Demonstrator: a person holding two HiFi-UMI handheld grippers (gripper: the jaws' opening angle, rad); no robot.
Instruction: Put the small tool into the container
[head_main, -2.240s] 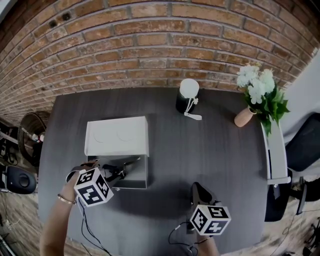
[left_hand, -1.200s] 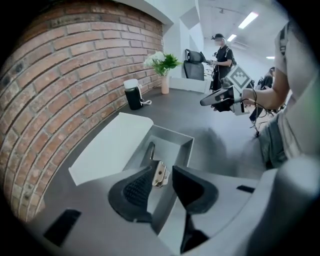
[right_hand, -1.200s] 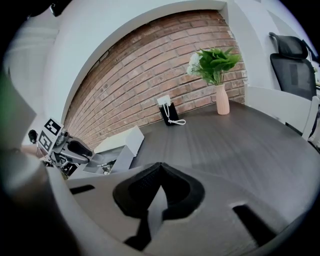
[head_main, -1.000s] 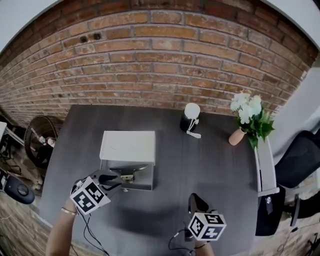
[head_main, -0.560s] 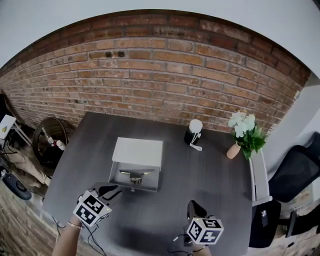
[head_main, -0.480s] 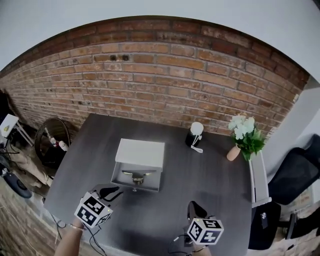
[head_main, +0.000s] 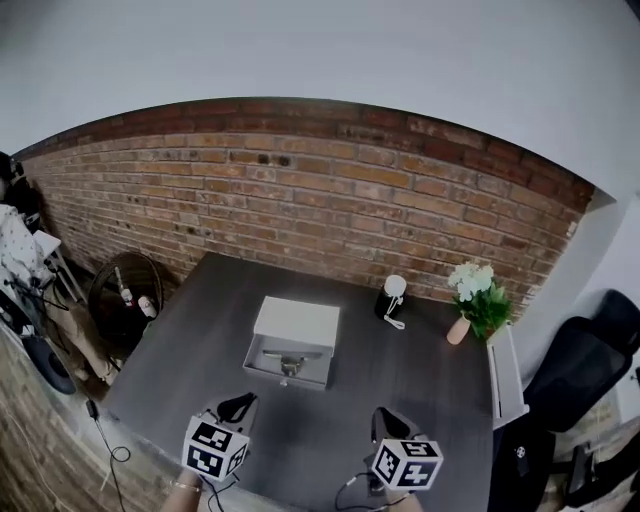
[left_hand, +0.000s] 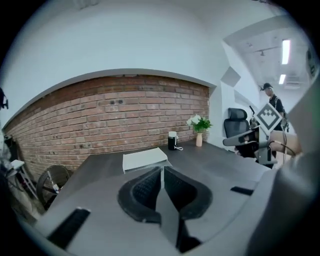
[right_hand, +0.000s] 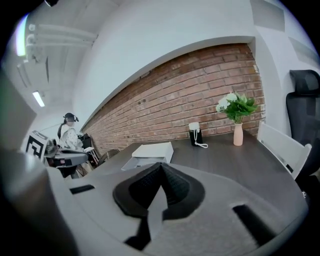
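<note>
The small tool (head_main: 290, 363) is only a small dark shape in the head view, lying in the open tray of the white container (head_main: 296, 324) at the middle of the frame; its form cannot be made out. Neither gripper view shows it. In the left gripper view only the pale lid of the container (left_hand: 144, 159) shows above the fingers. In the right gripper view the container (right_hand: 152, 150) sits left of centre, its inside out of sight. The hands are cut off by the bottom edge of the head view, and only a strip of wrist shows below the left marker cube.

The left gripper (head_main: 244, 400) is at the bottom of the frame, left of centre, over the near edge of the dark worktop (head_main: 420, 365). It points up the frame toward the container, well apart from it. Its fingers (left_hand: 150, 187) have just been closing and now stand drawn together to a bare slit, clenched on nothing. The right gripper (head_main: 380, 414) is held level with it, right of centre, and also points up the frame. Its fingers (right_hand: 175, 187) meet at the tips with nothing between them.
</note>
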